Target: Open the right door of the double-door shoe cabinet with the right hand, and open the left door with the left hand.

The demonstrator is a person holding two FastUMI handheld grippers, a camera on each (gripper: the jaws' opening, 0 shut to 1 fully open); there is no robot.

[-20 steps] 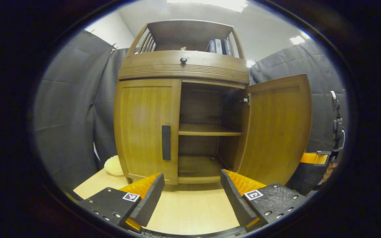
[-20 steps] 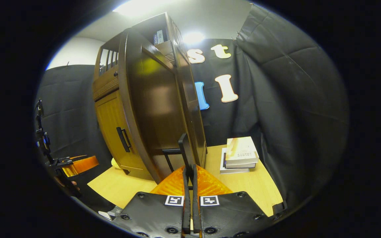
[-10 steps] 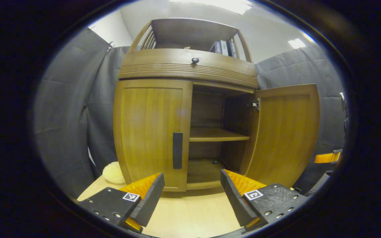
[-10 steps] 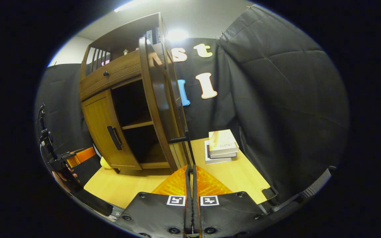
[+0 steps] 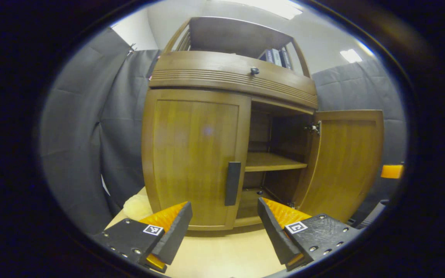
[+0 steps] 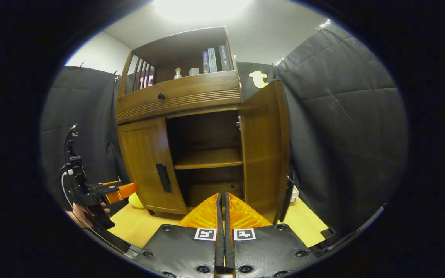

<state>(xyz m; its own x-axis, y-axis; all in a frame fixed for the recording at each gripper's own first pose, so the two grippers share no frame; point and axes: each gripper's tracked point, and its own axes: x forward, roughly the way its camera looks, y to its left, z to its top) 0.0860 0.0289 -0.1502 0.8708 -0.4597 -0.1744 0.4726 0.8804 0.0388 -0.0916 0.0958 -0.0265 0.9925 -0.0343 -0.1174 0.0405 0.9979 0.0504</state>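
Note:
The wooden shoe cabinet (image 5: 230, 77) fills the left gripper view. Its left door (image 5: 191, 154) is closed, with a black vertical handle (image 5: 232, 183) at its inner edge. The right door (image 5: 346, 162) stands swung out, baring an inner shelf (image 5: 272, 161). My left gripper (image 5: 222, 226) is open, a short way in front of the left door's handle and touching nothing. In the right gripper view my right gripper (image 6: 221, 199) is shut with nothing between its fingers, in front of the open right door (image 6: 265, 150). The left gripper (image 6: 118, 191) shows at the left, held by a hand (image 6: 85, 212).
A pale yellow fluffy object (image 5: 137, 206) lies by the cabinet's left foot on the light wooden surface (image 5: 222, 251). Books (image 6: 213, 60) stand in the top shelf above a drawer knob (image 6: 161, 95). A stack of books (image 6: 294, 193) sits behind the open door. Black cloth walls enclose both sides.
My right gripper has come off the right door's handle and swung round to face the cabinet front, staying shut. The left gripper has drawn closer to the left door's handle.

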